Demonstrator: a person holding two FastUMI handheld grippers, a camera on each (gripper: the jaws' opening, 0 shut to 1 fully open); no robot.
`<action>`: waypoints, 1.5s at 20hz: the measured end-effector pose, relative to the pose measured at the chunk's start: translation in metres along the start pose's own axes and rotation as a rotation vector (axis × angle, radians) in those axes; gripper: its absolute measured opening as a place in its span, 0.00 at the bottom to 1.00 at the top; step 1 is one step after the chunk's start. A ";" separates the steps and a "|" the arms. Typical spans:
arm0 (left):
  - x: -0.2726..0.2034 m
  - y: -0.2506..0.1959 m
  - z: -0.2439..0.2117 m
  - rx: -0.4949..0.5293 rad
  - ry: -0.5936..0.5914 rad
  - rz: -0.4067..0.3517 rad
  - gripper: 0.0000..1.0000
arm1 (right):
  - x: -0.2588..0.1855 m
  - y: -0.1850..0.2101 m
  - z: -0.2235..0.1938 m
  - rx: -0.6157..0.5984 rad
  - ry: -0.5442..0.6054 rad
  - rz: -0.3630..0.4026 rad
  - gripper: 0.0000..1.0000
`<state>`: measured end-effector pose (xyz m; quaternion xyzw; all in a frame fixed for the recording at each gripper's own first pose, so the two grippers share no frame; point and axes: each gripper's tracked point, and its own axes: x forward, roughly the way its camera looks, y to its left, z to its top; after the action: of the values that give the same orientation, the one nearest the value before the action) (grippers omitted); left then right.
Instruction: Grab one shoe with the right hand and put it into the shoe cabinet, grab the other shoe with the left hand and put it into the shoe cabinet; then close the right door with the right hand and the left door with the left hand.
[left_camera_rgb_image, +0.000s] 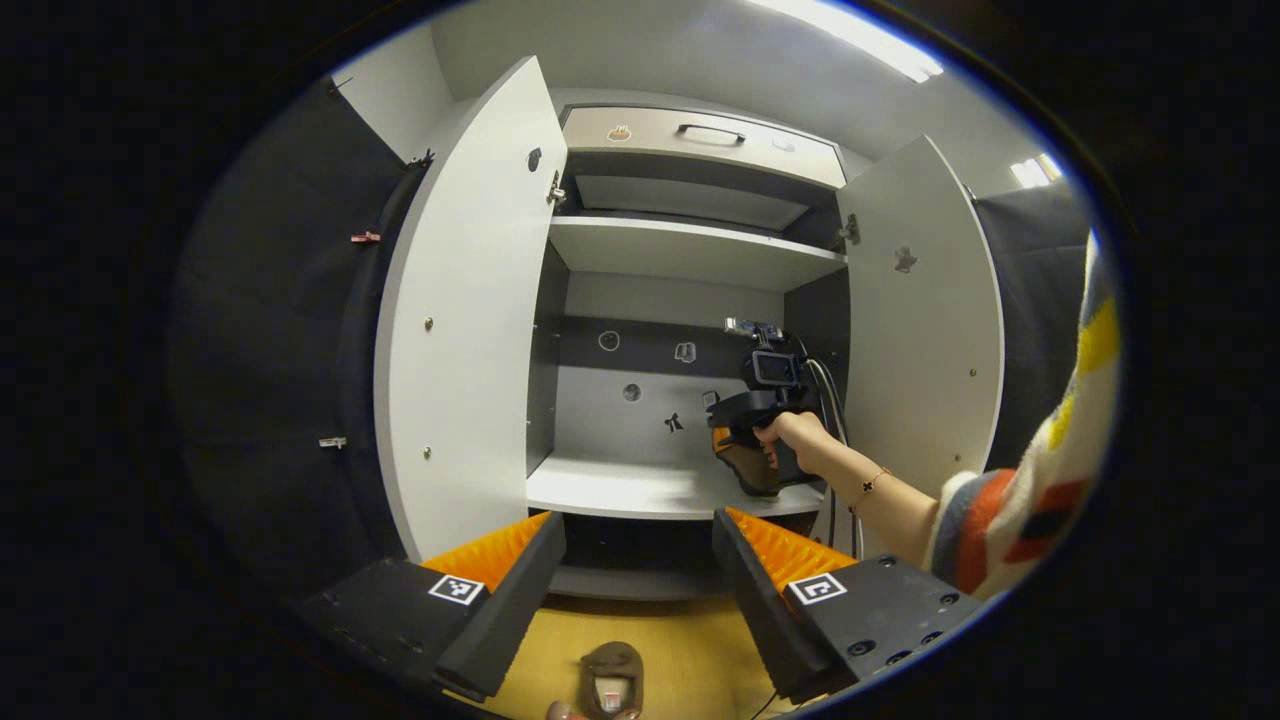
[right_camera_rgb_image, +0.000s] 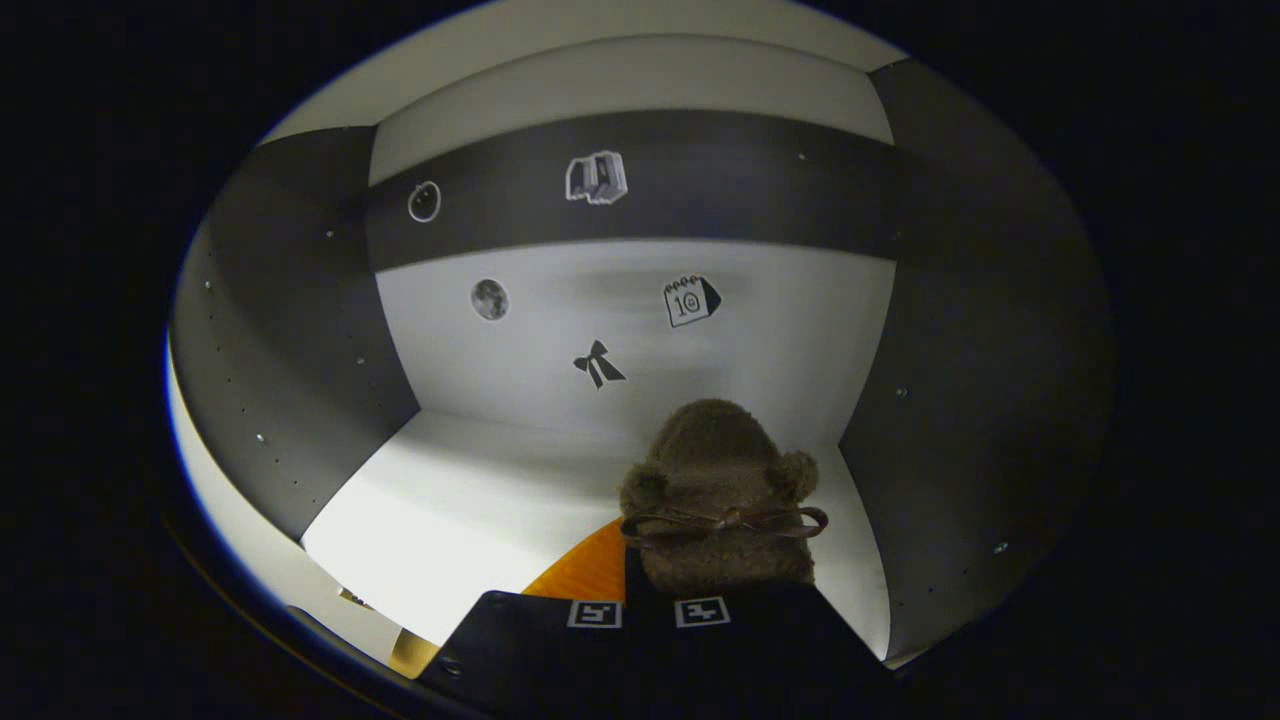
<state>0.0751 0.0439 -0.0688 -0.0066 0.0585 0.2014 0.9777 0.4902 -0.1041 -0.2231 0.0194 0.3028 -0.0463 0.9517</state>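
Observation:
The white shoe cabinet (left_camera_rgb_image: 690, 250) stands with both doors wide open. Inside it, my right gripper (right_camera_rgb_image: 690, 570) is shut on a fuzzy brown shoe (right_camera_rgb_image: 718, 470) with a thin bow, held just above the right side of the lower shelf (right_camera_rgb_image: 470, 510). In the left gripper view, a hand holds that right gripper (left_camera_rgb_image: 745, 450) over the same shelf (left_camera_rgb_image: 620, 490), the brown shoe (left_camera_rgb_image: 755, 478) in its fingers. My left gripper (left_camera_rgb_image: 638, 525) hangs open in front of the cabinet with nothing between its fingers. Below it, the other brown shoe (left_camera_rgb_image: 612, 680) lies on the wooden floor (left_camera_rgb_image: 690, 650).
The left door (left_camera_rgb_image: 470, 320) and right door (left_camera_rgb_image: 925, 320) swing out towards me on either side. An upper shelf (left_camera_rgb_image: 690, 250) and a drawer with a handle (left_camera_rgb_image: 700, 135) sit above. A striped sleeve (left_camera_rgb_image: 1040, 490) reaches in from the right.

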 end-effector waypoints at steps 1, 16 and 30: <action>0.000 0.003 0.002 0.006 0.000 0.009 0.95 | 0.008 -0.001 -0.005 0.006 0.022 -0.006 0.05; 0.003 0.022 0.004 -0.035 -0.019 0.025 0.95 | -0.039 0.025 -0.011 0.033 -0.003 0.097 0.99; -0.013 0.012 -0.056 -0.036 0.029 -0.191 0.95 | -0.276 0.042 -0.045 -0.076 -0.466 0.170 0.98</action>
<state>0.0524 0.0478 -0.1227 -0.0325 0.0682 0.1079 0.9913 0.2440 -0.0384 -0.0996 -0.0020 0.0739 0.0422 0.9964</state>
